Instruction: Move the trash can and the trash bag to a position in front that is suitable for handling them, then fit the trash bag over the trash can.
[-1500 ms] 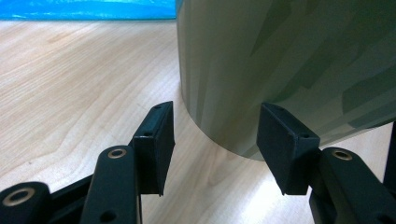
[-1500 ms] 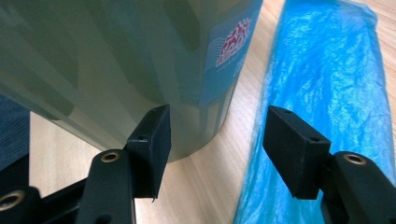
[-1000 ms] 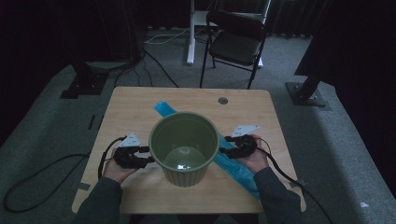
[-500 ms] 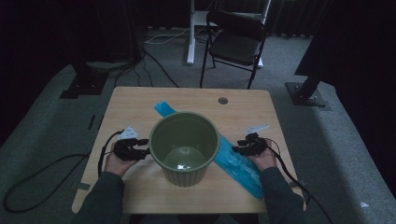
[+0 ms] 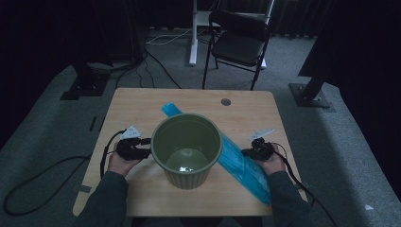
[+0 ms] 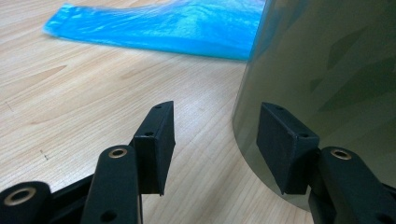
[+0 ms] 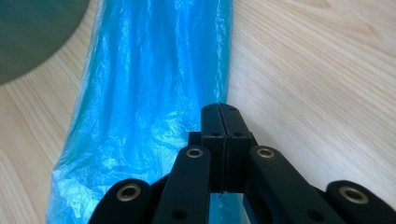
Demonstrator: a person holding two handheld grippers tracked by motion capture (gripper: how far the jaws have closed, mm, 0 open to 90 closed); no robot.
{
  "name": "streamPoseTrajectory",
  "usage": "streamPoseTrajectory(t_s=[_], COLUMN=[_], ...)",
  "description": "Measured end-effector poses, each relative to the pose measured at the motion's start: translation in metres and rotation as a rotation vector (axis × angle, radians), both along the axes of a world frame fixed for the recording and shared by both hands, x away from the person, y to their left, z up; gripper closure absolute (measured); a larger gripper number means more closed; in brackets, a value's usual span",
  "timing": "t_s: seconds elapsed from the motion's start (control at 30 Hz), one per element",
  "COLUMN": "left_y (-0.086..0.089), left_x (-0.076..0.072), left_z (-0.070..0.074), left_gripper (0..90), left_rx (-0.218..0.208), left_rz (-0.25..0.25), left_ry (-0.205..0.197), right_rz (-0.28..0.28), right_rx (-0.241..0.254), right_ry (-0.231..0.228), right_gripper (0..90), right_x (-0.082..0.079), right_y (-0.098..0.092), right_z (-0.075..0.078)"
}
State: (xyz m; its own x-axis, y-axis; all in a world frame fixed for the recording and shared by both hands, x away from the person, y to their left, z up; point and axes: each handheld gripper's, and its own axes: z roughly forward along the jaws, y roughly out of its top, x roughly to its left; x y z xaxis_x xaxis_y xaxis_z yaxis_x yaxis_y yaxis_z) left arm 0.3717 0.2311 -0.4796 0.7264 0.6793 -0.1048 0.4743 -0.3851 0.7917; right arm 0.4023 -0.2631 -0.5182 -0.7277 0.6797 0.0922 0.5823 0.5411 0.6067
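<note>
Your pale wooden table (image 5: 142, 113) carries the round olive-green plastic bin (image 5: 187, 149) at its middle, standing on the long, flat blue plastic bag (image 5: 241, 163). Your left gripper (image 6: 212, 140) is spread open beside the bin's wall. Your right gripper (image 7: 225, 140) has just been closing (jaws now together) at the bag's edge.

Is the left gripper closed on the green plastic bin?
No, the left gripper is open beside the green plastic bin, one pad near its wall.
</note>
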Motion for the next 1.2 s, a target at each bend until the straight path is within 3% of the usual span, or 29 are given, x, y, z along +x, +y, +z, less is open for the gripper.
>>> streamPoseTrajectory(t_s=[0.43,0.5,0.53,0.63,0.67,0.77,1.0,1.2], left_y=[-0.003,-0.003,-0.003,-0.002,-0.002,-0.002,-0.002,-0.001], left_x=[0.0,0.0,0.0,-0.001,-0.001,-0.001,-0.001,-0.001], left_z=[0.0,0.0,0.0,0.0,0.0,-0.001,-0.001,-0.002], left_gripper=[46.6,46.6,46.6,46.6,46.6,46.6,46.5,46.5], left_rx=[0.003,0.001,0.0,0.0,-0.001,-0.002,-0.002,-0.003], left_rz=[-0.013,-0.013,-0.014,-0.012,-0.012,-0.011,-0.007,-0.005], left_ry=[-0.007,-0.007,-0.008,-0.006,-0.004,-0.004,-0.005,-0.006], right_rz=[-0.049,-0.062,-0.068,-0.076,-0.078,-0.08,-0.075,-0.06], right_rx=[-0.049,-0.031,-0.006,0.021,0.029,0.036,0.055,0.033], right_ry=[0.027,0.028,0.028,0.017,0.002,-0.019,-0.047,-0.06], right_gripper=[88.7,86.7,76.8,68.1,60.4,55.6,49.4,45.7], right_x=[-0.019,-0.021,-0.021,-0.021,-0.021,-0.02,-0.015,-0.003], right_y=[-0.048,-0.054,-0.057,-0.057,-0.055,-0.05,-0.037,-0.018], right_z=[-0.004,-0.003,-0.001,0.0,0.002,0.006,0.015,0.019])
